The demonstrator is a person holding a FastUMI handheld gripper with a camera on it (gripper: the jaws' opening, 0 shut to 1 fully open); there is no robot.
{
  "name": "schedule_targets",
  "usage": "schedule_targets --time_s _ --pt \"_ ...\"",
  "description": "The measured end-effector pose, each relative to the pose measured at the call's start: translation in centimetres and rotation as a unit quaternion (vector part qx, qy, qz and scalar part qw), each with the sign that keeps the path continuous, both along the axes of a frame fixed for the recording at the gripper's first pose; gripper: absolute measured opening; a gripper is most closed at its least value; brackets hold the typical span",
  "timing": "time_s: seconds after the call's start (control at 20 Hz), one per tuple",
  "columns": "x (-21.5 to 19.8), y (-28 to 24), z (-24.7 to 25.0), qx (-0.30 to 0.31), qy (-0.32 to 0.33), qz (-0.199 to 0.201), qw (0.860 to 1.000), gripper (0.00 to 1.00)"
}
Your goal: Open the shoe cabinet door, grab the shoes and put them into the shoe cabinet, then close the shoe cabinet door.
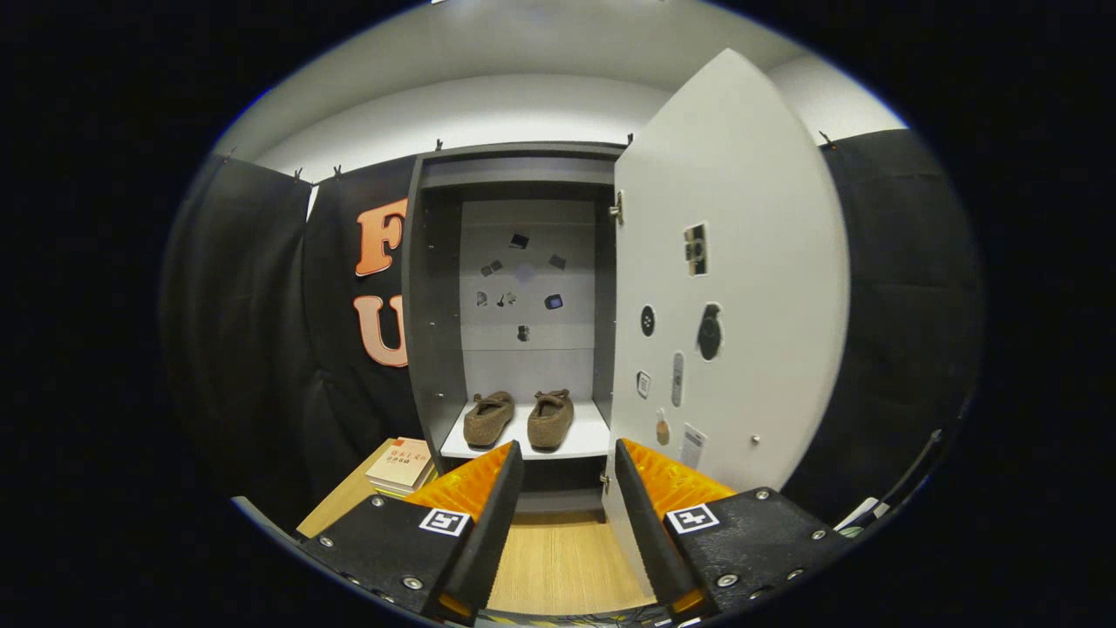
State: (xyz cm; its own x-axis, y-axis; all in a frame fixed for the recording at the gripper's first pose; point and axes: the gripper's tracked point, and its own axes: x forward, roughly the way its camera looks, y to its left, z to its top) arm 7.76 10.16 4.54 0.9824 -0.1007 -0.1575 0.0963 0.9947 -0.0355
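A dark grey shoe cabinet (432, 305) stands straight ahead with its white door (741, 288) swung open to the right. Two brown shoes (519, 419) sit side by side on the cabinet's white bottom shelf (584, 440), toes pointing inward. My gripper (567, 467) is open, with nothing between its fingers. It is held back from the cabinet, and the shoes lie beyond the fingertips. The bottom edge of the open door comes down just ahead of the right finger (649, 515).
A stack of books (403, 464) lies on the wooden surface (558, 558) left of the cabinet's base. Small stickers dot the cabinet's back panel and the inside of the door. Black cloth hangs on both sides. Cables (907, 488) run along the far right.
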Motion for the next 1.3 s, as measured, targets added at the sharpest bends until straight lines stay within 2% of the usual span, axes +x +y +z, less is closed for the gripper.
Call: schedule_targets --time_s 0.35,0.7,1.0,1.3 --pt "-6.1 -8.3 -0.1 -0.001 0.0 -0.077 0.997 0.7" --pt "-7.3 -14.7 -1.1 0.015 0.009 -0.12 0.993 0.71" --pt "-4.7 -17.2 -2.7 0.033 0.022 -0.122 0.992 0.73" --pt "-2.4 -17.3 -3.6 0.045 0.026 -0.103 0.993 0.74"
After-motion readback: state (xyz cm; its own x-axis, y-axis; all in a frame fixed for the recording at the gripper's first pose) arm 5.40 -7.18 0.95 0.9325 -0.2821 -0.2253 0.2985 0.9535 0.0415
